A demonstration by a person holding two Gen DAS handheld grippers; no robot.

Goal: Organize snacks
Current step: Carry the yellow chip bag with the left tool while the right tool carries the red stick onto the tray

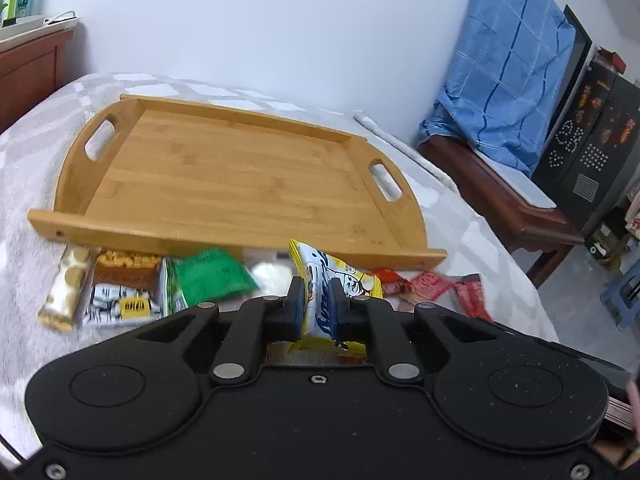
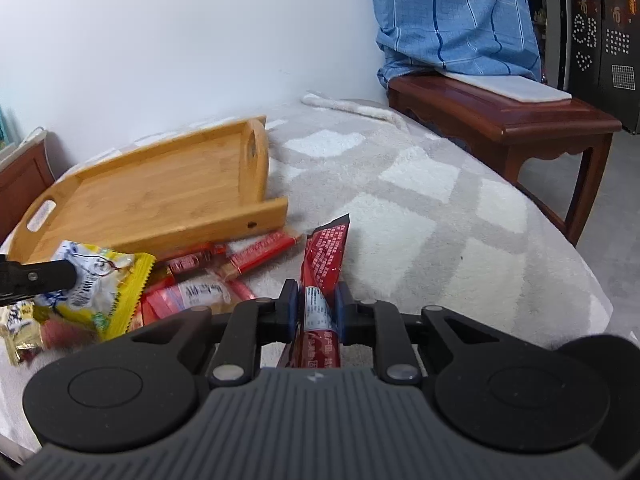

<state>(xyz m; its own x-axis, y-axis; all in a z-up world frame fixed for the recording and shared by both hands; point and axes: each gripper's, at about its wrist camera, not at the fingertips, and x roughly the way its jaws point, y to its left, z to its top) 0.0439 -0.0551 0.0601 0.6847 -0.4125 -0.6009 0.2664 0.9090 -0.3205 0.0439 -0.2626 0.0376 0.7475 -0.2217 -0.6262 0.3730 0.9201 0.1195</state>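
**Both hand-held grippers clamped on snack packets**

Left hand-held gripper (image 1: 315, 304) clamped on yellow-and-white snack packet (image 1: 332, 280), just in front of empty bamboo tray (image 1: 240, 184). Right hand-held gripper (image 2: 317, 304) clamped on red snack packet (image 2: 326, 256), above grey-and-white blanket (image 2: 440, 216). Other snacks (image 1: 120, 284) lying along tray's near rim.

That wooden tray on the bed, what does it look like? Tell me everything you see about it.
The wooden tray looks like light bamboo, made of joined strips with visible grain. It is rectangular, with low straight rails along the long sides and taller, curved end walls, each with an oval handle slot. It lies flat on the grey and white checked blanket and holds nothing. A row of snack packets lies along its near rail, outside it; whether any packet touches it is unclear.
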